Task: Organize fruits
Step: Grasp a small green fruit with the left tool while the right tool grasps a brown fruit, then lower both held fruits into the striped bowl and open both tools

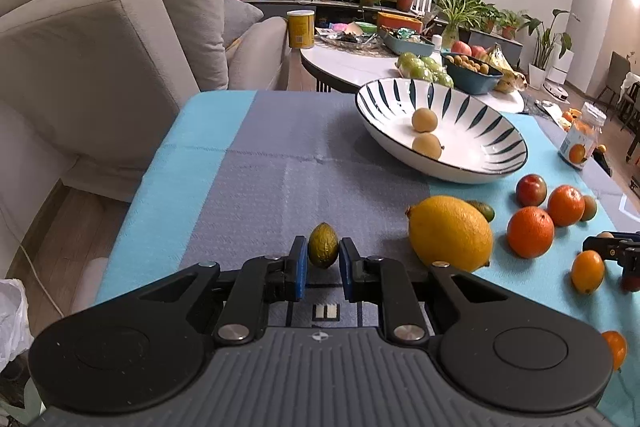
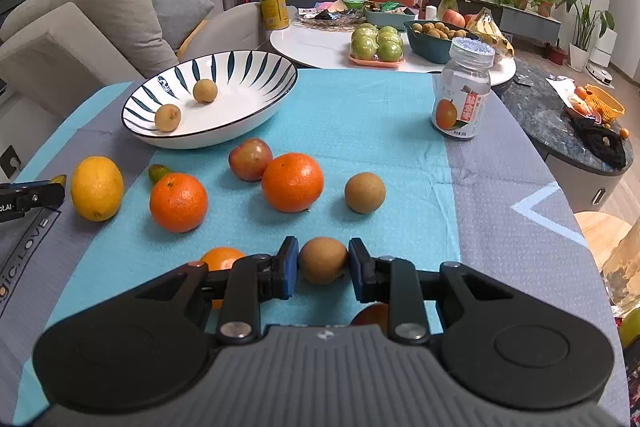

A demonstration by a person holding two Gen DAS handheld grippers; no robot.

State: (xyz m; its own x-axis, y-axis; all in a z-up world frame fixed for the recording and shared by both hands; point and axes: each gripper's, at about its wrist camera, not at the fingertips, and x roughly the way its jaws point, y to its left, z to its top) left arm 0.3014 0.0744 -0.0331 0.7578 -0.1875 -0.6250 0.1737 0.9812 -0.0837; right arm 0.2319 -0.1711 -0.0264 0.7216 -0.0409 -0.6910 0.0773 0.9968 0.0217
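My left gripper (image 1: 323, 254) is shut on a small olive-green oval fruit (image 1: 323, 245) low over the grey cloth. My right gripper (image 2: 323, 267) is shut on a round brown fruit (image 2: 322, 265) at the cloth's near edge. A striped white bowl (image 2: 248, 67) holds two tan fruits (image 2: 205, 91). Between bowl and grippers lie a lemon (image 2: 97, 188), two oranges (image 2: 178, 202), a red-green fruit (image 2: 250, 159) and another brown fruit (image 2: 365, 193). In the left wrist view the bowl (image 1: 384, 95) stands ahead to the right.
A juice bottle (image 2: 461, 95) stands at the back right of the cloth. A small orange fruit (image 2: 222, 257) lies just left of my right gripper. A sofa (image 1: 100, 47) borders the table on the left. Behind is a white round table (image 2: 320, 47) with more fruit.
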